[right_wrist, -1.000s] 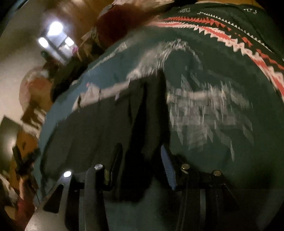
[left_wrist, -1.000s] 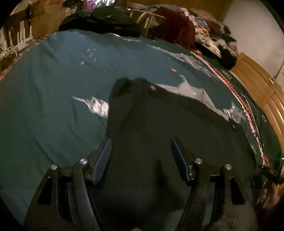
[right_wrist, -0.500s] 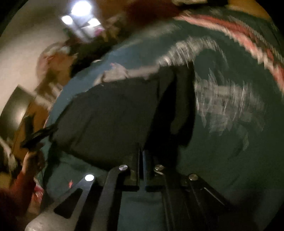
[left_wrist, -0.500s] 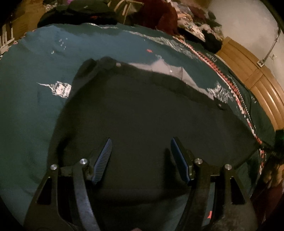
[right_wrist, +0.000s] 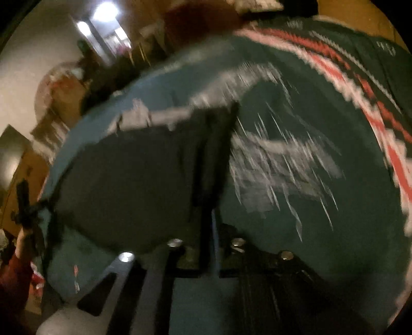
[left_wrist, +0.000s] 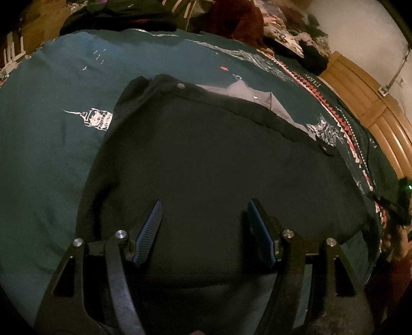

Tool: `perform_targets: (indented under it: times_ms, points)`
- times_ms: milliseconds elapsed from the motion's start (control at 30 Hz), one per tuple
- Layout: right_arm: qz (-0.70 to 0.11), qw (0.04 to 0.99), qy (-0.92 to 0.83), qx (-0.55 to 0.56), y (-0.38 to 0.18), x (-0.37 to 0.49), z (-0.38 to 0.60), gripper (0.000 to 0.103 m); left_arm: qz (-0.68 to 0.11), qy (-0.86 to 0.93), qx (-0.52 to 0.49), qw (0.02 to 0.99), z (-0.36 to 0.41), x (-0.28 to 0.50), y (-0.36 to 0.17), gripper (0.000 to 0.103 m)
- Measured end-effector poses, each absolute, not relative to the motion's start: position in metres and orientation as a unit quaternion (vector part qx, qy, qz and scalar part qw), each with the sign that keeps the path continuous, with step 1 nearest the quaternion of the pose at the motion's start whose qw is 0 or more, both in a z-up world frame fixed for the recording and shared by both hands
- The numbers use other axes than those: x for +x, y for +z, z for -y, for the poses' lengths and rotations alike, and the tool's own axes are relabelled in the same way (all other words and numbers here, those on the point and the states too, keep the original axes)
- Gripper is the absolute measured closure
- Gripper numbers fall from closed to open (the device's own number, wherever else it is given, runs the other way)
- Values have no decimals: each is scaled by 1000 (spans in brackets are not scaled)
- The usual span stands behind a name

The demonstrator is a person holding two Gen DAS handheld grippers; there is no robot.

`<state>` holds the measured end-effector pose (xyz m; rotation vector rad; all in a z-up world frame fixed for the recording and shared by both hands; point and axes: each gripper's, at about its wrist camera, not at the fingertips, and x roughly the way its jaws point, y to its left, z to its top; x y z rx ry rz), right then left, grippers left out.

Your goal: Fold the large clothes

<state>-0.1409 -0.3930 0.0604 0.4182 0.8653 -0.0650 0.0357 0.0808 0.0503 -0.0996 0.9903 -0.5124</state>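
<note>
A large dark garment (left_wrist: pixel 206 159) with metal snaps and a grey lining (left_wrist: pixel 247 95) lies spread on a teal patterned bedspread (left_wrist: pixel 51 154). My left gripper (left_wrist: pixel 204 203) hangs open over the garment's near part, and nothing is between its fingers. In the blurred right wrist view the garment (right_wrist: pixel 128 180) fills the left half. Its right edge rises as a dark fold that runs into my right gripper (right_wrist: pixel 209 214). Those jaws stand almost together and are opening, with the fold between them.
A heap of other clothes (left_wrist: pixel 231 23) lies along the bed's far edge. A wooden bed frame (left_wrist: pixel 365 98) runs down the right side. The bedspread (right_wrist: pixel 322 232) has a red and white border. A red sleeve (right_wrist: pixel 13 270) shows at the right wrist view's left edge.
The left gripper drew back toward me, so more of the garment shows, and stayed open. The right gripper closed on the garment's right edge fold and rolled as it lifted a little.
</note>
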Motion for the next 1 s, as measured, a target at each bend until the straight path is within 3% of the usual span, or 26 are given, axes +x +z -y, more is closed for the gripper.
perform_targets:
  times_ms: [67,367,400,467,600,700,833,1000]
  points:
    - [-409,894,-35,178,63,-108,386,66,-466,-245,-47,849,-79,34,53,35]
    - [-460,879,-59,106,17,9,386,63,-467,-226,-53,853,-93,41,50,35]
    - [-464,878,-56,102,13,13,384,67,-466,-226,-52,854,-93,41,49,35]
    - [-465,877,-53,108,12,16,385,97,-464,-227,-53,855,-93,42,49,35]
    - [-427,896,-57,104,37,-1,383,100,-458,-232,-54,857,-92,44,49,35]
    - [-431,892,-71,117,35,-7,395,100,-459,-232,-54,856,-94,47,45,35]
    - [-471,878,-69,50,23,4,377,98,-456,-225,-45,860,-102,44,50,35]
    - [-425,897,-106,52,59,-7,384,83,-416,-147,-46,896,-143,36,72,35]
